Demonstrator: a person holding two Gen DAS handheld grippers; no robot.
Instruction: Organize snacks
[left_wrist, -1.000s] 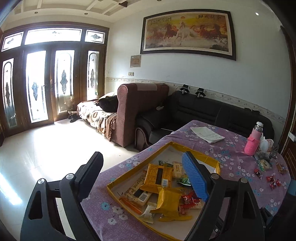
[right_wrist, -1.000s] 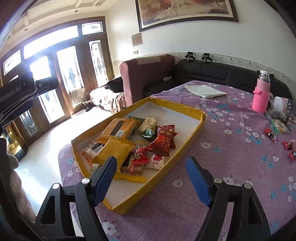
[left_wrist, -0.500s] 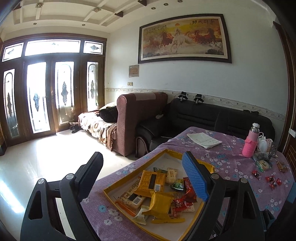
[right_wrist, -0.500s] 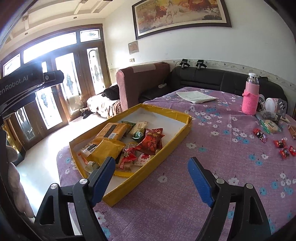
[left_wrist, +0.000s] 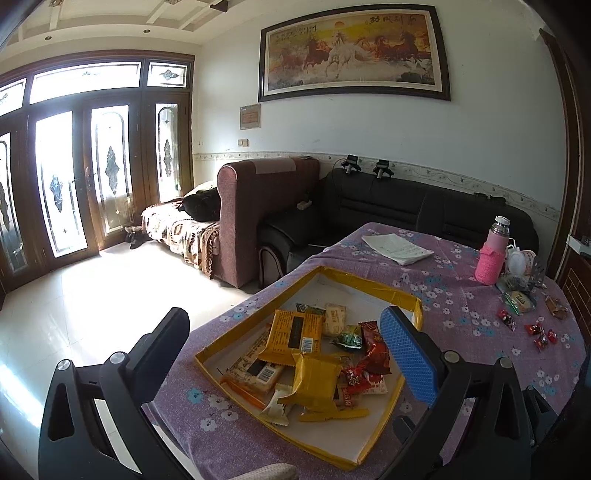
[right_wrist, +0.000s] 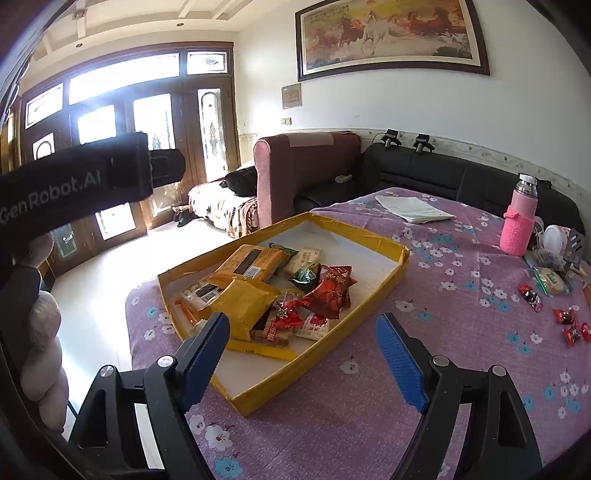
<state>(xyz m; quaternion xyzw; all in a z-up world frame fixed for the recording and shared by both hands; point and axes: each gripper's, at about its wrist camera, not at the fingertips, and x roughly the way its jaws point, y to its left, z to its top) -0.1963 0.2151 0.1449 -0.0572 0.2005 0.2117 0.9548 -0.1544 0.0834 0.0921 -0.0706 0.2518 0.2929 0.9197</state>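
Observation:
A shallow yellow cardboard tray (left_wrist: 364, 284) (right_wrist: 369, 284) lies on the purple flowered tablecloth. It holds several snack packets: orange-yellow ones (left_wrist: 295, 334) (right_wrist: 243, 302) and red ones (right_wrist: 328, 291). A few small red sweets (right_wrist: 565, 319) (left_wrist: 537, 334) lie loose on the cloth at the right. My left gripper (left_wrist: 286, 349) is open and empty, raised above the tray's near side. My right gripper (right_wrist: 304, 352) is open and empty, above the tray's near right corner.
A pink bottle (right_wrist: 519, 221) and small items (right_wrist: 550, 277) stand at the table's far right. A folded paper (right_wrist: 413, 208) lies at the far edge. Sofas (left_wrist: 388, 210) stand behind the table. The left gripper's body (right_wrist: 74, 184) shows at the left of the right wrist view.
Both grippers have pulled back and risen from the tray, so it looks smaller and farther. Both stay open. The snacks have not moved.

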